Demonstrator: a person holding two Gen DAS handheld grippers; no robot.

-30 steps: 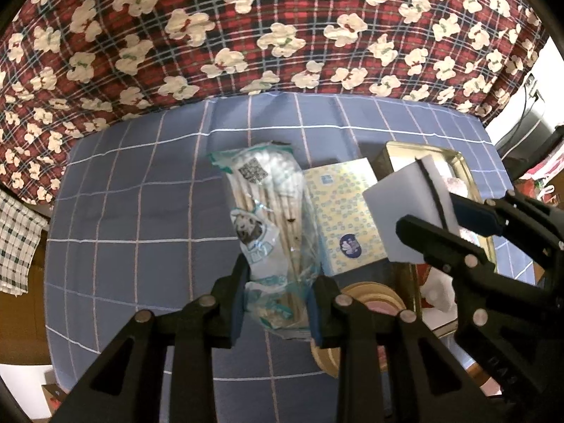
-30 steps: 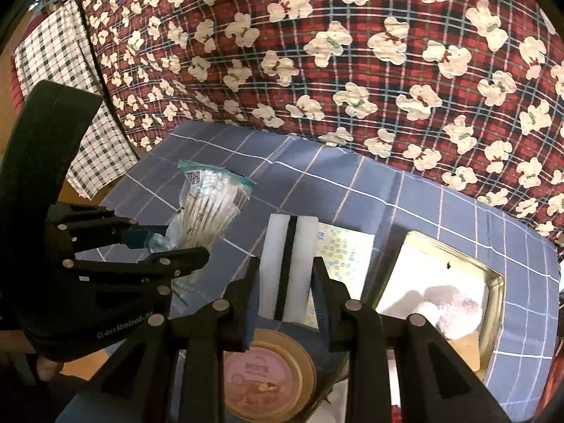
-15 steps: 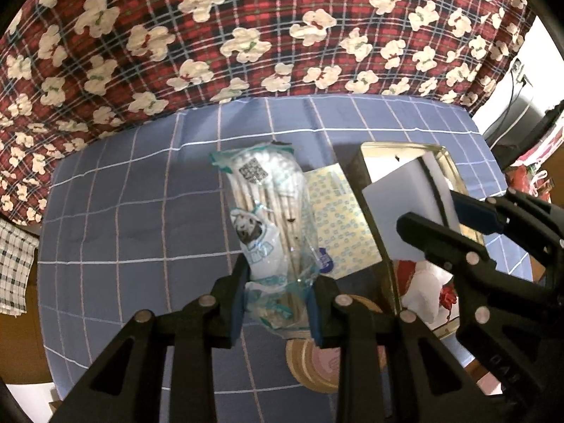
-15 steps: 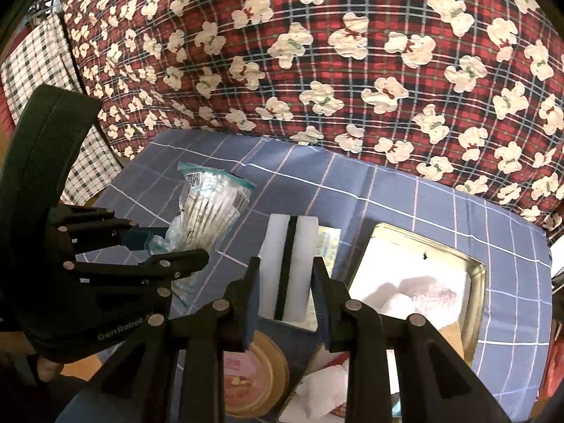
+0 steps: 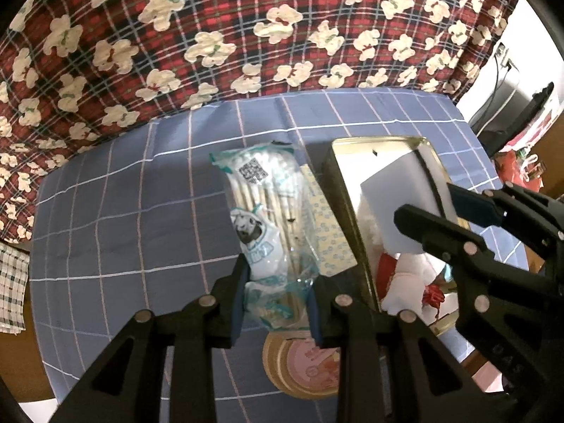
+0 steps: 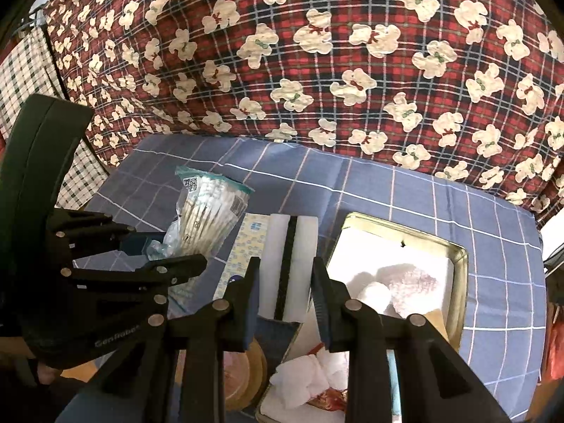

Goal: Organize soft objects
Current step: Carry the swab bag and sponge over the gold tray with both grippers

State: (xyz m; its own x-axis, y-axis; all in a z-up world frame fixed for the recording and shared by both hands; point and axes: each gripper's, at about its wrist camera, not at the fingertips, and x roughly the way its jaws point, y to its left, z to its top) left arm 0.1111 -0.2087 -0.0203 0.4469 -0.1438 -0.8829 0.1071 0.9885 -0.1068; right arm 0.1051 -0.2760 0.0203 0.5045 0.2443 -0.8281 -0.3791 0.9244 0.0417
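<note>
My left gripper [image 5: 276, 298] stays clamped on the lower end of a clear bag of cotton swabs [image 5: 262, 208], its jaws only a narrow way apart with the plastic pinched between the pads. My right gripper [image 6: 286, 294] is still closed on a white sponge block [image 6: 289, 264] with a black strip down its middle, held upright. Since a second ago both hands have slid across the table: the gold tin tray [image 5: 431, 149], which sat off toward the right edge of the blue checked cloth [image 5: 116, 218], now lies close beside the swab bag in the left view. The sponge now hangs over the tray's near left edge rather than over the yellow patterned packet [image 5: 326, 236]. That packet, fully in sight before, is now mostly hidden behind the bag and the tray wall. White fluffy items and something red [image 6: 331, 396] lie in the tray.

Readable marks: a QR code [image 5: 252, 171] at the top of the swab bag, a cartoon animal below it, and "GenRobot" on the left gripper body [image 6: 118, 337]. The round pink-and-gold lid [image 5: 306, 366] carries print too small to read.
</note>
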